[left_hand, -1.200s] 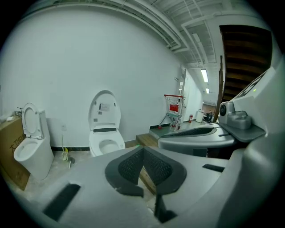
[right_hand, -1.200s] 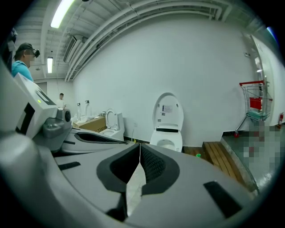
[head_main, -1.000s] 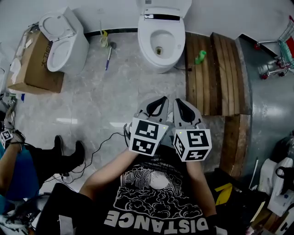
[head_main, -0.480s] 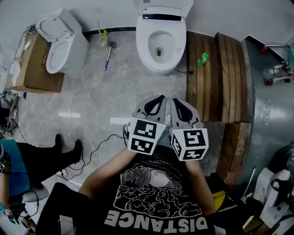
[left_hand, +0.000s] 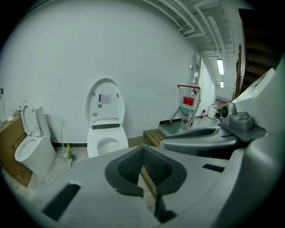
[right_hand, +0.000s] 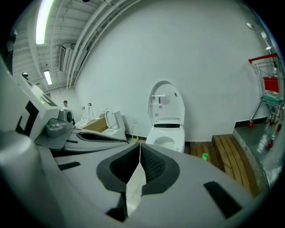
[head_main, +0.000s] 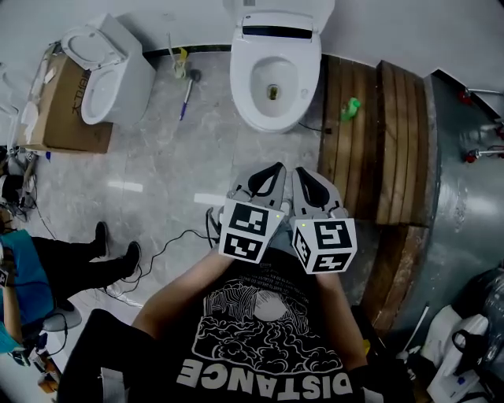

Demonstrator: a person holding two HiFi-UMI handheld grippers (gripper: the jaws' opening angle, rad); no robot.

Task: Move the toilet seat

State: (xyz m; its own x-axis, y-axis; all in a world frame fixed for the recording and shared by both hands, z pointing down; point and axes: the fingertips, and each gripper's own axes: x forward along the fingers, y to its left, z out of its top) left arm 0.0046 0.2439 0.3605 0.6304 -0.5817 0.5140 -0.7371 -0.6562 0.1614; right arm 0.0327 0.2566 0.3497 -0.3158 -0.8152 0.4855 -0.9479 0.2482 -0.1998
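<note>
Seat [head_main: 274, 118] lies well beyond left claw [head_main: 279, 168], right claw [head_main: 300, 171].

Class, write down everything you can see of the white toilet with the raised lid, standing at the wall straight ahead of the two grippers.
The toilet is a glossy white, ceramic-looking, floor-standing unit. Its rounded bowl is open, with a dark drain hole at the bottom. Its lid stands upright by the white wall and bears a small printed label inside; a dark strip runs across the hinge end. It stands on the grey marbled floor, beside a wooden platform. Nothing else touches it.
</note>
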